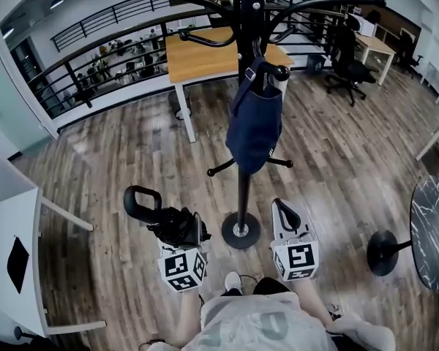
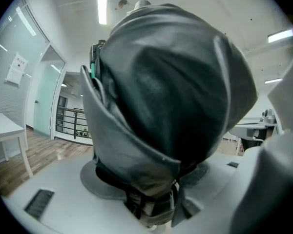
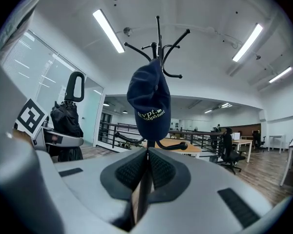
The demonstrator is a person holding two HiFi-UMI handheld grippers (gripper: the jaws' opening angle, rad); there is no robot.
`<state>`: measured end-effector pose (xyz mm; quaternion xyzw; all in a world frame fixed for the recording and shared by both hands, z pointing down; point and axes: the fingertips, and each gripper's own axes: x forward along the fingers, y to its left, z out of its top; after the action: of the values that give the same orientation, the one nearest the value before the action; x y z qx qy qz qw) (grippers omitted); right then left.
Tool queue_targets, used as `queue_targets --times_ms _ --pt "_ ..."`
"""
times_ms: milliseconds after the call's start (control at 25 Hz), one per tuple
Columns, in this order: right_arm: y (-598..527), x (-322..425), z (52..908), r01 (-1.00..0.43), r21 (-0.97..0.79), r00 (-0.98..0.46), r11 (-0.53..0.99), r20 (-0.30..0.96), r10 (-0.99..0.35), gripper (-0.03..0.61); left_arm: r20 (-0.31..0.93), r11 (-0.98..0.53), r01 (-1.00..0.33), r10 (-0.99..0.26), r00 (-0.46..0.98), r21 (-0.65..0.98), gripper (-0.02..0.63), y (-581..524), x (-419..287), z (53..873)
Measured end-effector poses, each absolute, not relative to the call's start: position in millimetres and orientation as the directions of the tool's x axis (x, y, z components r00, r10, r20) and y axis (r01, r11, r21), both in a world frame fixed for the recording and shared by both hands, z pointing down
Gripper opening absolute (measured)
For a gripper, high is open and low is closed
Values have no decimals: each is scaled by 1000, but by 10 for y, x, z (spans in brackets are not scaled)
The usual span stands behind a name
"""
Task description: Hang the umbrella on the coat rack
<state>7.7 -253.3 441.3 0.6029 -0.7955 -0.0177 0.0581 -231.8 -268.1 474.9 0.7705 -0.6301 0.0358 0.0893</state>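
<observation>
The folded black umbrella [image 1: 177,225] with its loop handle [image 1: 141,202] sits in my left gripper [image 1: 181,234], which is shut on its bundled cloth. In the left gripper view the umbrella [image 2: 166,91] fills almost the whole picture above the left gripper [image 2: 151,199]. The black coat rack [image 1: 243,185] stands right ahead, between the two grippers, and a navy cap [image 1: 254,126] hangs from one hook. My right gripper [image 1: 284,210] is to the right of the pole, shut and empty. Its view shows the right gripper [image 3: 147,160] with pads pressed together, the cap [image 3: 149,99] and the umbrella [image 3: 66,126] at left.
The rack's round base [image 1: 241,231] rests on the wood floor near my feet. A wooden table [image 1: 205,57] and a black railing [image 1: 95,46] lie behind it. An office chair [image 1: 347,68] is at far right, a white desk [image 1: 14,254] at left, a dark round table [image 1: 432,229] at right.
</observation>
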Motion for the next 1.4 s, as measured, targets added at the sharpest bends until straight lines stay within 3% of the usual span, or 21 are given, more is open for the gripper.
queue_targets --times_ms 600,1400 --pt "-2872 408 4461 -942 78 -321 327 81 -944 31 206 -67 -994 -975 83 81 281 -2720 -2076 4845" --pt "-2881 272 4477 -913 57 -400 404 79 -913 31 259 26 -998 -966 -11 55 281 -2763 -2147 4743"
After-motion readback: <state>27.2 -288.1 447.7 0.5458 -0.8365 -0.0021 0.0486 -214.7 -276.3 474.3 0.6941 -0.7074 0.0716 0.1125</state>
